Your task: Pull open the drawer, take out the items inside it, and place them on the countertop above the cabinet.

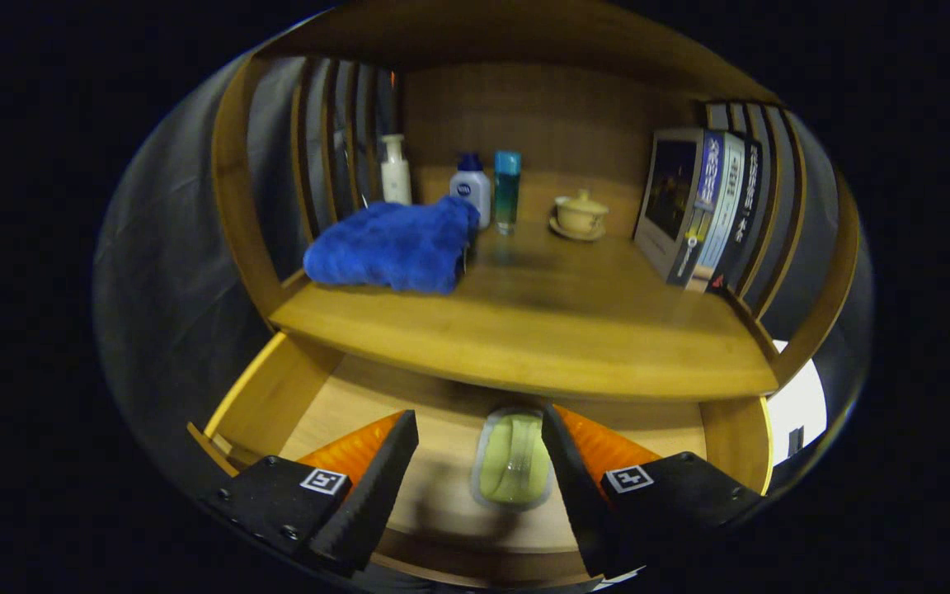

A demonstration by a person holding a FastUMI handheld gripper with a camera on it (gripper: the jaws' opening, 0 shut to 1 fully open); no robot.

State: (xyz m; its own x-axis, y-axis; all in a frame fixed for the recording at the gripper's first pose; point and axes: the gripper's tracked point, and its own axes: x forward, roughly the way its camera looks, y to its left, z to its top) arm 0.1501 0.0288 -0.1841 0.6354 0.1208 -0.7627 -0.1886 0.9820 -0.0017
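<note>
Spread wide apart, the gripper hangs over the pulled-out drawer, its fingers clamped on nothing. Between them, nearer the right finger, a pale green item in a clear packet lies flat on the drawer's wooden bottom, partly tucked under the countertop's front edge. Beyond the fingers, the wooden countertop carries a folded blue towel toward its left side. Behind the towel stand a white pump bottle, a white bottle with a blue cap and a teal bottle just beside it. A lidded teacup on a saucer sits further right, and upright books lean against the cabinet's right wall.
</note>
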